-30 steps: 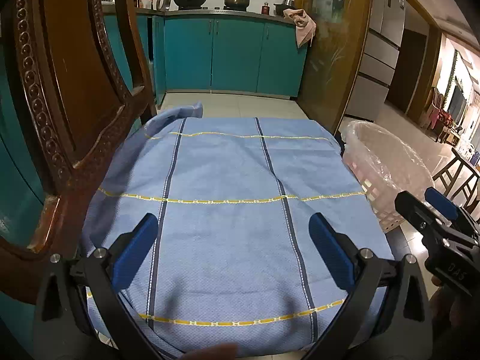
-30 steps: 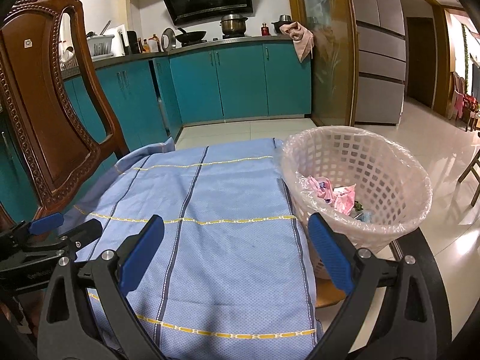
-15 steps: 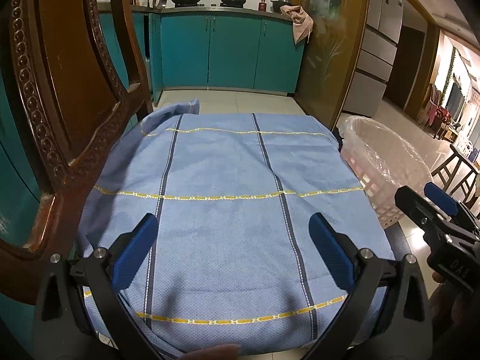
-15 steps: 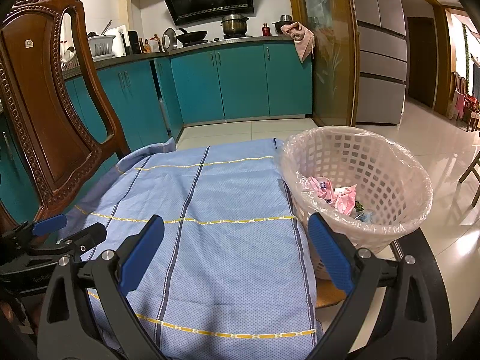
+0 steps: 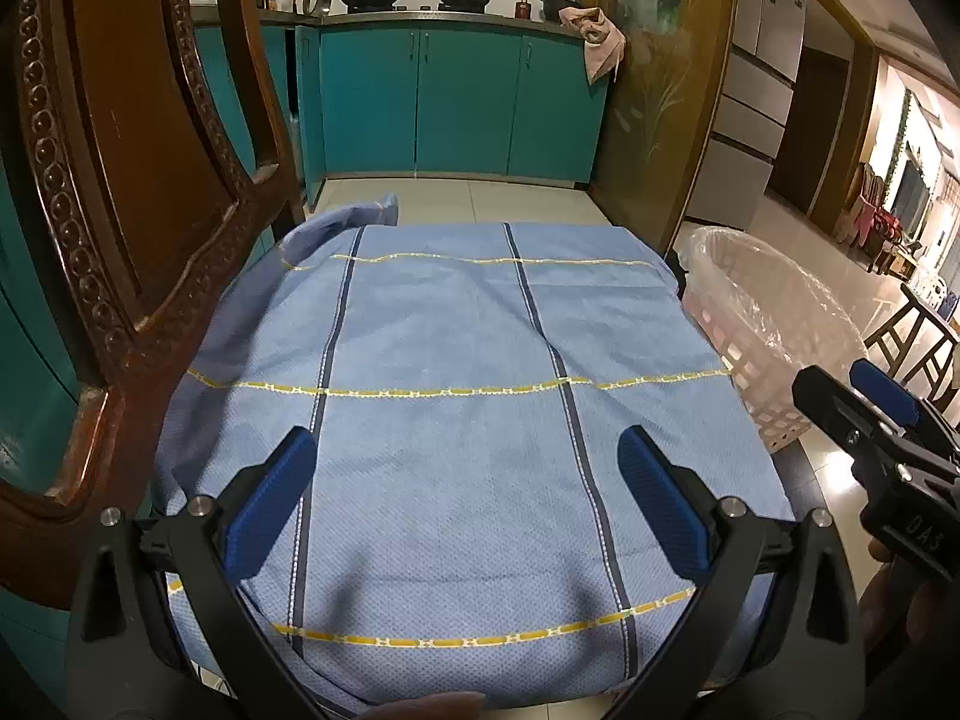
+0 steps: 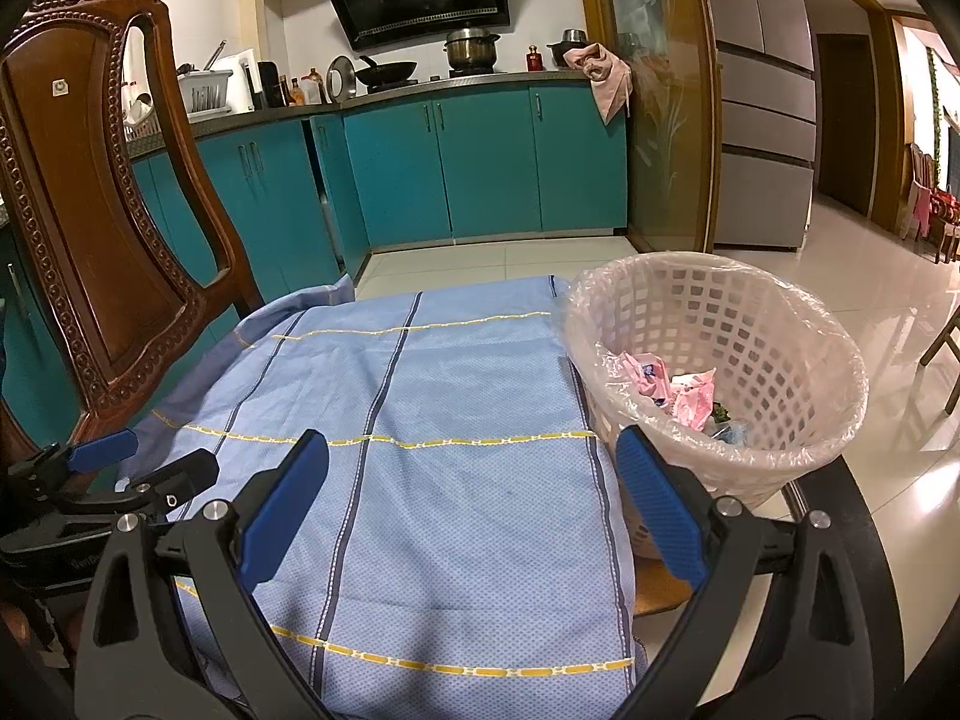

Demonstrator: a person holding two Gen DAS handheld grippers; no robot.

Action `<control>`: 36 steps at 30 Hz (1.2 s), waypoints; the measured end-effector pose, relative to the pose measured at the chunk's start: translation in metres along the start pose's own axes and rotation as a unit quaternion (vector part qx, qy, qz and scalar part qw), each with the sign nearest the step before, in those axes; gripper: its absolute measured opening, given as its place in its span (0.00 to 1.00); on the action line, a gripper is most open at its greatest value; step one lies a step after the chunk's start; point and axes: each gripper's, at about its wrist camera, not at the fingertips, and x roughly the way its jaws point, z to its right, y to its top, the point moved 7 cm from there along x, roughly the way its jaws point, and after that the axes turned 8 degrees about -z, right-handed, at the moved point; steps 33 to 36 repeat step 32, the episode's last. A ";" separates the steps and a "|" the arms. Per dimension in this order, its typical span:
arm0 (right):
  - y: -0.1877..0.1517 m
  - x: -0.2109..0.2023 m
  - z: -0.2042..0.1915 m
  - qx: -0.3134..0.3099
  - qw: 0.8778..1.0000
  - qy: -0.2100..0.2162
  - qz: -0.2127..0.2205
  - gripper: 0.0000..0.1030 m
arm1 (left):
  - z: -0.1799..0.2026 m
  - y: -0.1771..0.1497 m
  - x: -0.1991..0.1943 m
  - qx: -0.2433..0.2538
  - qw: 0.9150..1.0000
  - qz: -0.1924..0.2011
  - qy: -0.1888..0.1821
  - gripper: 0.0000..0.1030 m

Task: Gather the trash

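Left gripper [image 5: 465, 501]: jaws spread wide, nothing between them, positioned above the near half of the blue striped cloth [image 5: 456, 420]. Right gripper [image 6: 471, 504]: jaws likewise wide and empty, above the near right part of the same cloth. In the left wrist view the right gripper appears at 3 o'clock; in the right wrist view the left gripper appears at 9 o'clock, low at the frame edge.

The cloth covers a raised flat surface, possibly a tabletop; the surface beneath is hidden. A carved wooden chair [image 6: 102, 228] stands at 10 o'clock, its back against the cloth's left edge.

The wastebasket [image 6: 750, 324], white lattice with a clear liner, sits at 2 o'clock, just beside the cloth's right edge. Crumpled pink wrappers [image 6: 666, 381] lie inside it.

Far field, 12 o'clock: teal cabinets [image 6: 480, 162].
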 end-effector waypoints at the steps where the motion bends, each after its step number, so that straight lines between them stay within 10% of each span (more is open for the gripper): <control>1: 0.000 0.000 0.000 0.000 1.000 0.000 0.000 0.92 | 0.000 0.000 0.001 -0.001 1.000 0.000 -0.001 0.97; 36: -0.002 0.002 -0.004 -0.007 1.000 0.005 -0.006 0.92 | -0.009 -0.005 0.007 -0.022 0.999 -0.023 0.010 0.97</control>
